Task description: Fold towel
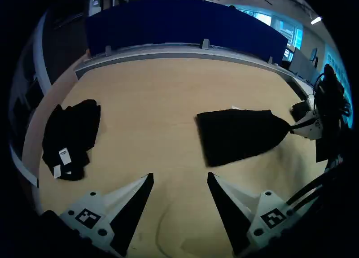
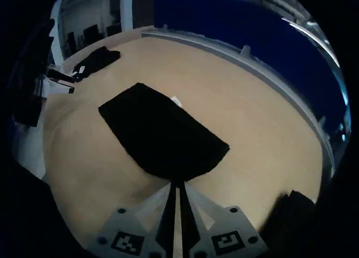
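A black towel [image 1: 238, 134] lies folded flat on the wooden table [image 1: 170, 83]. In the left gripper view my left gripper [image 1: 179, 177] hovers open over bare wood, short of the towel's near-left corner, with nothing between its fingers. At the towel's right end my right gripper [image 1: 309, 125] pinches a corner drawn to a point. In the right gripper view the towel [image 2: 161, 137] spreads out ahead, and my right gripper [image 2: 178, 186] is shut on its near edge. A small white tag [image 2: 176, 100] peeks out at the towel's far edge. My left gripper [image 2: 67, 82] shows far off at the left.
A second heap of black cloth [image 1: 72, 137] with white tags lies at the table's left side, also seen as the heap [image 2: 98, 58] far away. A blue partition [image 1: 188, 22] runs along the table's back edge. A dark object [image 2: 291, 208] sits near the right corner.
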